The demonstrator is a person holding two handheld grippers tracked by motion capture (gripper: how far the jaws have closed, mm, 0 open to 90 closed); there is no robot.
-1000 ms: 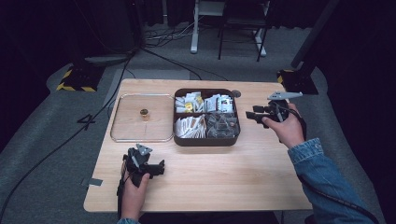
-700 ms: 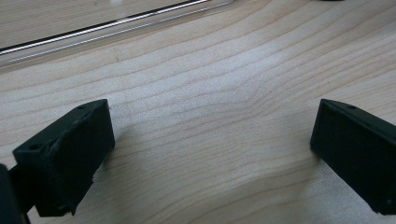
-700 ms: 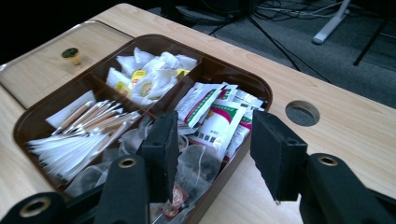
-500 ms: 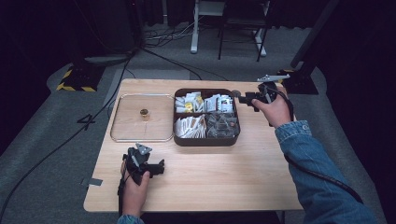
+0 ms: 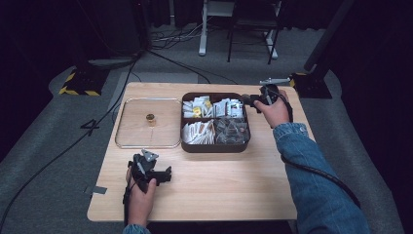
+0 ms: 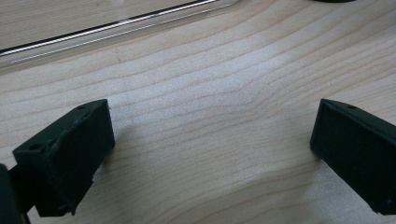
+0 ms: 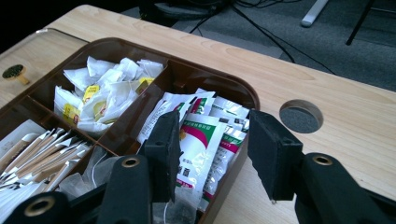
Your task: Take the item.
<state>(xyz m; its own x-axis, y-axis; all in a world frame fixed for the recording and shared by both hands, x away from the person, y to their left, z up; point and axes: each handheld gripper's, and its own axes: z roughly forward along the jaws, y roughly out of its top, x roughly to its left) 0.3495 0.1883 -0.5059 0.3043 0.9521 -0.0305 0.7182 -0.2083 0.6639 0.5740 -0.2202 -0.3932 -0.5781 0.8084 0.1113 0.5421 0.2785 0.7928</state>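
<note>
clear lid (image 5: 146, 124) with brass knob (image 5: 150, 118) lies flat on the wooden table (image 5: 219, 180), just left of the brown tray (image 5: 214, 147). left gripper (image 5: 165, 174) sits low on bare wood below the lid, jaws spread wide, nothing between them. tray has four compartments: far-left crumpled tea bags (image 7: 105, 95), far-right green-and-pink sachets (image 7: 201, 135), near-left paper sticks (image 7: 37, 156). right gripper (image 7: 212, 140) hovers at the tray's far-right corner, jaws apart, empty, near the table's cable hole (image 7: 301, 115).
</note>
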